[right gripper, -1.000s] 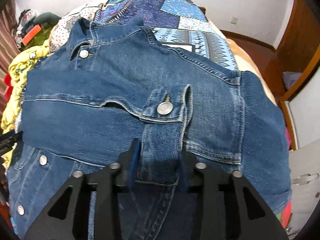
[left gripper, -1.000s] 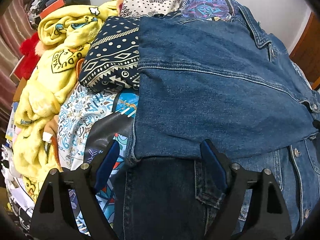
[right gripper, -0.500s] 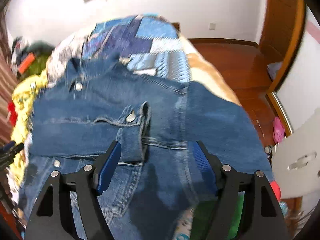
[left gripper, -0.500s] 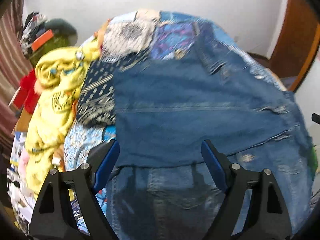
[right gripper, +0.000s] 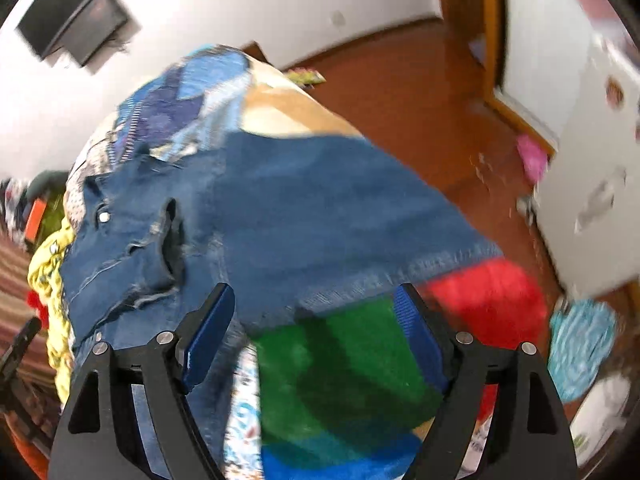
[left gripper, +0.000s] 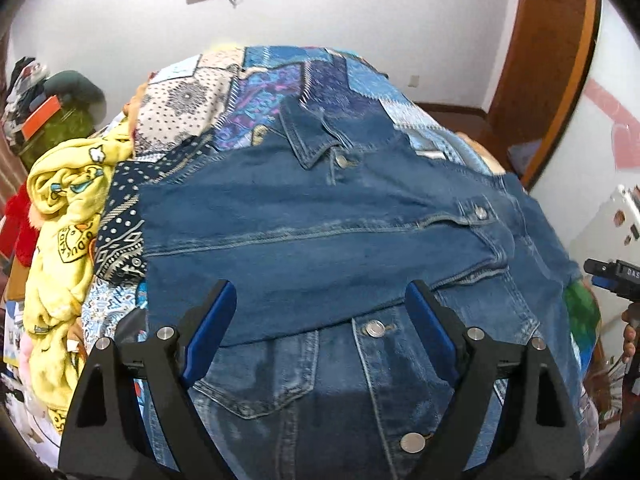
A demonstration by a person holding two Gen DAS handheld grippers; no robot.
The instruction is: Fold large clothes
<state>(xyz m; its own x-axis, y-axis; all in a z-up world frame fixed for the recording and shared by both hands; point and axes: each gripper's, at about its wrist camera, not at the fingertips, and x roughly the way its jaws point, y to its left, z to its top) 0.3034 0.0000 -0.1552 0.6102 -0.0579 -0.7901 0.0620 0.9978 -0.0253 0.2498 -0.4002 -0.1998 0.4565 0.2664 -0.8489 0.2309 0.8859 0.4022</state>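
A blue denim jacket [left gripper: 340,232] lies front up on the bed, collar at the far end, with its sleeves folded across the chest. My left gripper [left gripper: 324,320] hovers above the lower front by the button placket; its jaws are opening and nothing is between the blue pads. My right gripper [right gripper: 316,320] hangs over the jacket's [right gripper: 312,216] right edge and the green patch of the bed cover; its jaws are opening too, with nothing held. In the left wrist view, the right gripper [left gripper: 612,276] and a hand [left gripper: 630,336] show at the far right edge.
A patchwork bed cover [left gripper: 256,92] lies under the jacket. A yellow fleece blanket [left gripper: 60,232] and piled clutter line the bed's left side. To the right are a wooden floor [right gripper: 400,92], a white cabinet [right gripper: 592,184] and a pink slipper [right gripper: 530,158].
My right gripper has let go of the sleeve cuff, opened and swung right to the jacket's edge. My left gripper has pulled back and up, so more of the jacket shows.
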